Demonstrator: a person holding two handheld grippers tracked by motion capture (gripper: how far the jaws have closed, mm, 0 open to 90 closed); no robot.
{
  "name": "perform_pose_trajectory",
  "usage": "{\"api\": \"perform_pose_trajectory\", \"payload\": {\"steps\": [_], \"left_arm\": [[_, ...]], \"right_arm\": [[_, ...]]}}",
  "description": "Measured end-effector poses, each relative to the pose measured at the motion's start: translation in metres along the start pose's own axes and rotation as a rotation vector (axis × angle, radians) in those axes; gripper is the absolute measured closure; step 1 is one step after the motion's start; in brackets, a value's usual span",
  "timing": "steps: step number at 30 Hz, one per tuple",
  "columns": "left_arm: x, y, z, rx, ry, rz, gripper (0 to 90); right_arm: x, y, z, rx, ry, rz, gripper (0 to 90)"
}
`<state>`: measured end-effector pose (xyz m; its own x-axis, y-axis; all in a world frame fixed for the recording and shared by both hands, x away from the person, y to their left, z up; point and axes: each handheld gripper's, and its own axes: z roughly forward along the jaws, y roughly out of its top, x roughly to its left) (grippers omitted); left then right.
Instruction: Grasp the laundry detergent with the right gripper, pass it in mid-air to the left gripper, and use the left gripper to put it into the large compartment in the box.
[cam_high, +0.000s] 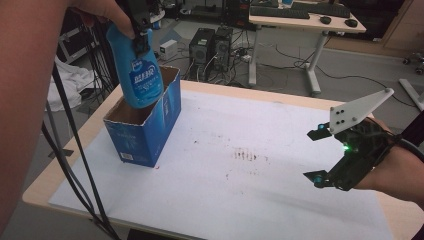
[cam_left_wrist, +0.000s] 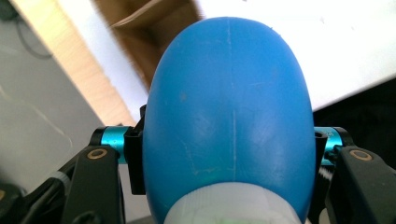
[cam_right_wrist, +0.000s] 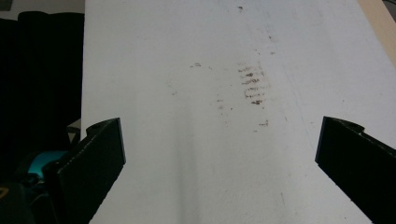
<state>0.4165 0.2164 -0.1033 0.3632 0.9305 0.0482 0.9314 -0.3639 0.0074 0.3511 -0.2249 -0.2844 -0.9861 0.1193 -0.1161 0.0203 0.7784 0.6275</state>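
My left gripper (cam_high: 141, 37) has its jaws clamped on the blue bottle (cam_high: 140, 75), base dipping into the open blue carton (cam_high: 150, 132) at 10 o'clock on the surface (cam_high: 280, 170), while my right gripper (cam_high: 320, 156) at 3 o'clock hovers with jaws apart.

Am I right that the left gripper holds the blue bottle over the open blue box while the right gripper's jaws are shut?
Not quite: the right gripper has its jaws wide apart, as the right gripper view shows. The left gripper does hold the blue bottle over the open blue box.
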Motion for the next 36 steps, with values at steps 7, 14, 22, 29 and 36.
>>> {"api": "perform_pose_trajectory", "payload": {"steps": [7,14,22,29,36], "left_arm": [[0.015,0.003,0.015,0.023,-0.003,-0.102,39.0],[0.022,0.009,0.037,0.062,-0.013,-0.093,39.0],[0.032,0.012,0.075,0.072,-0.046,-0.018,39.0],[0.031,0.012,0.106,0.075,-0.031,0.119,39.0],[0.03,0.011,0.14,0.06,-0.005,0.345,39.0]], "right_arm": [[-0.001,0.002,0.003,0.004,0.003,0.002,0.8],[-0.003,0.0,0.004,0.007,0.0,0.006,0.8],[-0.003,0.001,0.006,0.015,-0.001,0.011,0.8],[-0.003,0.001,0.008,0.013,-0.008,0.012,0.8],[-0.003,0.002,0.016,0.025,0.001,0.019,0.8]]}}
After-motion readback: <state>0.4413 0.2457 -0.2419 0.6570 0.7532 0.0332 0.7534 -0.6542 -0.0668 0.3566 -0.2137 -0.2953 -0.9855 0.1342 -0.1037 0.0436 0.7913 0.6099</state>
